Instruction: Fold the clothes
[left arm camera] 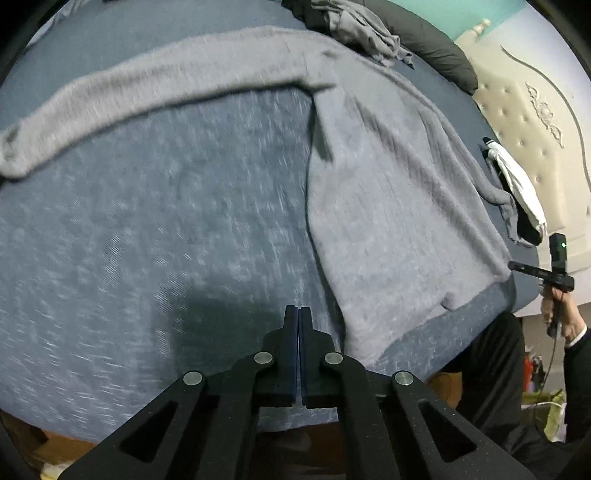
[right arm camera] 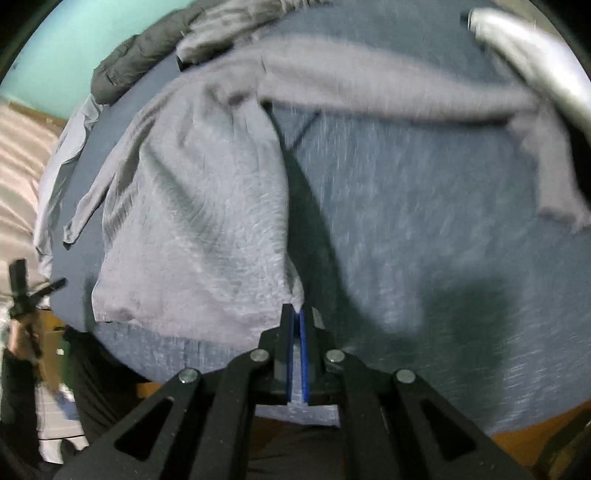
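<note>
- The grey knit sweater (left arm camera: 388, 206) lies spread on the blue bed sheet (left arm camera: 147, 240), its body near the bed's front edge and one long sleeve (left arm camera: 147, 85) stretched flat across the sheet.
- The right gripper (right arm camera: 296, 310) is clenched on the sweater's lower hem corner (right arm camera: 293, 291), which looks lifted off the sheet.
- The left gripper (left arm camera: 298, 312) has its fingers pressed together on nothing and hovers over bare sheet beside the body's edge.
- Risk: only a small pinch of loose knit is held, so a quick pull could slip it free or stretch and bunch the body.
- Risk: the hem lies close to the mattress edge, so dragging it that way could let cloth slide off.
- Open sheet lies between body and sleeve; a heap of other clothes (left arm camera: 354, 26) crowds the far side.
</note>
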A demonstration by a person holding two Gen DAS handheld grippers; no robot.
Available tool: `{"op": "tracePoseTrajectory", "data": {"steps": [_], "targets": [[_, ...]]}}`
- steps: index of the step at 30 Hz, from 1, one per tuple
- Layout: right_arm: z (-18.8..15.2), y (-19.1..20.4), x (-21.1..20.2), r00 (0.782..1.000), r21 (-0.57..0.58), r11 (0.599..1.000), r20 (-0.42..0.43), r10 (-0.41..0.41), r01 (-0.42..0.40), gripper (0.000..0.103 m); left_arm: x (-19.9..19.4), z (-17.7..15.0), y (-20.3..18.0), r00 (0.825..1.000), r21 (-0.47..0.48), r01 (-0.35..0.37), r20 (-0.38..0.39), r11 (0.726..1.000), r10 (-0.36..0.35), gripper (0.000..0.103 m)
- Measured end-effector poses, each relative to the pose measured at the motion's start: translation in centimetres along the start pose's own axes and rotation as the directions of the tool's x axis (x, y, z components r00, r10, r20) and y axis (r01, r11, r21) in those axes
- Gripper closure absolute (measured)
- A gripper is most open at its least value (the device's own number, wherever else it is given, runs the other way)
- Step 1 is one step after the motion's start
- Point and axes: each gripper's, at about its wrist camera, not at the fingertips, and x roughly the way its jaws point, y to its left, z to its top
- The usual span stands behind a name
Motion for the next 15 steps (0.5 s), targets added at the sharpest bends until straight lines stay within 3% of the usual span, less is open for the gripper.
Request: {"op": "tracePoseTrajectory", "data": {"steps": [3, 4, 6, 7, 8, 15], "targets": [[-0.1, 0.1, 1.4, 0.998, -0.008, 0.998, -0.013, -0.06, 0.06, 0.096, 1.7, -0.9, -0.9, 0.999, -0.007, 0.029, -0.037, 1.0, -0.029, 0.1], [0.0, -0.1, 1.4, 0.998, -0.003, 0.998, -0.004, -0.067, 0.067, 0.089, 2.2, -1.0, -1.2, 0.998, -0.011, 0.039, -0.047, 0.999, -0.04, 0.098], [0.1, -0.2, 1.3, 0.997, 0.002, 0.997, 0.013, -0.078, 0.078, 0.076, 3.2, -1.3, -1.8, 0.996, -0.019, 0.065, -0.061, 0.998, -0.066, 0.076], [0.0, -0.1, 1.2, 0.997, -0.006, 0.997, 0.018, -0.075, 0.076, 0.064, 3.6, -1.3, -2.2, 0.995, -0.022, 0.08, -0.064, 0.997, -0.081, 0.073], [0.0, 0.0, 1.2, 0.997, -0.015, 0.997, 0.023, -0.072, 0.073, 0.062, 4.0, -1.3, -2.5, 0.993, -0.024, 0.095, -0.065, 0.995, -0.096, 0.07], [-0.3, 0.8, 1.3, 0.998, -0.07, 0.996, 0.041, -0.054, 0.056, 0.051, 6.3, -1.3, -4.9, 0.987, 0.004, 0.139, -0.087, 0.99, -0.138, 0.068]]}}
